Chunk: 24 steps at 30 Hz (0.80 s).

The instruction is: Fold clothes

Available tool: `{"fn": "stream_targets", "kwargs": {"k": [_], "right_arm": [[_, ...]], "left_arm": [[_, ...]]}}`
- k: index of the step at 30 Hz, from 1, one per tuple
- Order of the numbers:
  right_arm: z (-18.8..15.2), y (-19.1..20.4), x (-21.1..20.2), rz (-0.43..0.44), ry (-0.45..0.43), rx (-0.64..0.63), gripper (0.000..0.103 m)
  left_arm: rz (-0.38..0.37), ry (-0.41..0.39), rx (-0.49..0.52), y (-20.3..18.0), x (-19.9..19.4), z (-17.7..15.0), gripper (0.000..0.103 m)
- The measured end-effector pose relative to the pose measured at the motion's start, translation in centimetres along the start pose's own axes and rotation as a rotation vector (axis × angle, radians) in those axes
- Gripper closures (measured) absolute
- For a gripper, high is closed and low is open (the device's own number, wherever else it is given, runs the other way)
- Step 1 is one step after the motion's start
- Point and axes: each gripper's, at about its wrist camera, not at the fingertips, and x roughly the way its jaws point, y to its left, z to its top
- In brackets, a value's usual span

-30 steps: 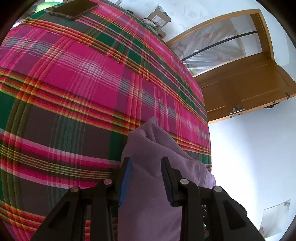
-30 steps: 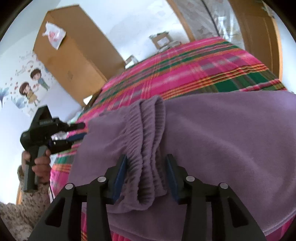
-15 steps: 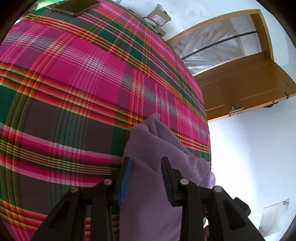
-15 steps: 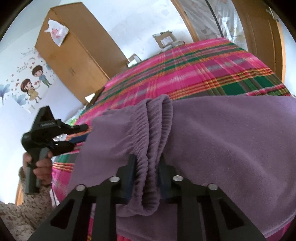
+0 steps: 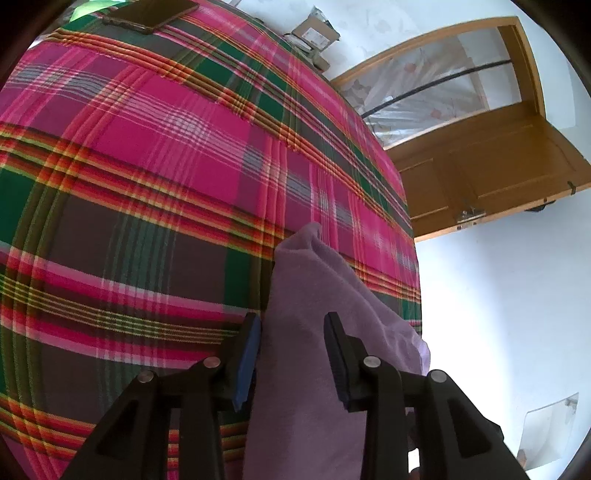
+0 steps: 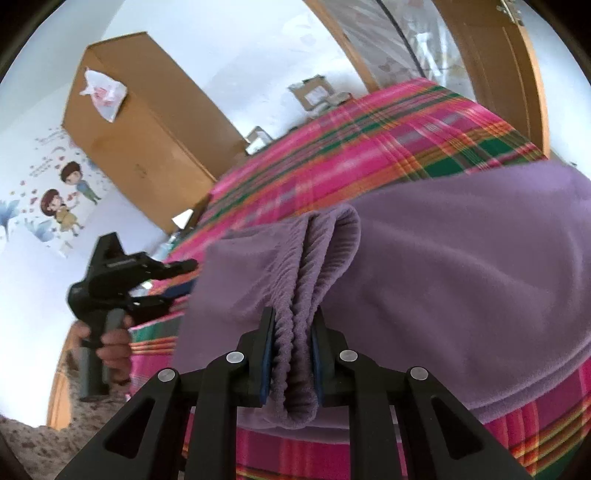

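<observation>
A purple fleece garment [image 6: 461,266] lies on a bed with a pink plaid cover [image 6: 369,147]. My right gripper [image 6: 293,347] is shut on the garment's ribbed waistband [image 6: 317,258], bunched between its pads. My left gripper [image 5: 291,350] is open, and a corner of the same purple garment [image 5: 306,325] lies between its fingers, not pinched. The left gripper also shows in the right wrist view [image 6: 147,280], held in a hand at the garment's left edge.
The plaid bed cover [image 5: 147,184] fills the left wrist view. A dark phone [image 5: 147,16] lies at its far edge. A wooden door [image 5: 491,166] stands open on the right. A wooden wardrobe [image 6: 147,133] and cardboard boxes [image 6: 317,92] stand behind the bed.
My right gripper has closed from open onto the ribbed waistband and lifted it slightly. My left gripper stays open over the garment corner, barely moved.
</observation>
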Motion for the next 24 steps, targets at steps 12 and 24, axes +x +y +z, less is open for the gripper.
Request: {"fn": "stream_targets", "kwargs": {"k": [12,24], "right_arm": [[0.5,-0.3,0.5,-0.056,0.017,-0.090,0.071],[6.0,0.8,3.3,-0.065,-0.001,-0.191,0.071]], "left_arm": [[0.003,-0.018,-0.001,-0.2,-0.2,0.1,0.067],[0.013,0.003,0.006,-0.1,0.0,0.8,0.067]]}}
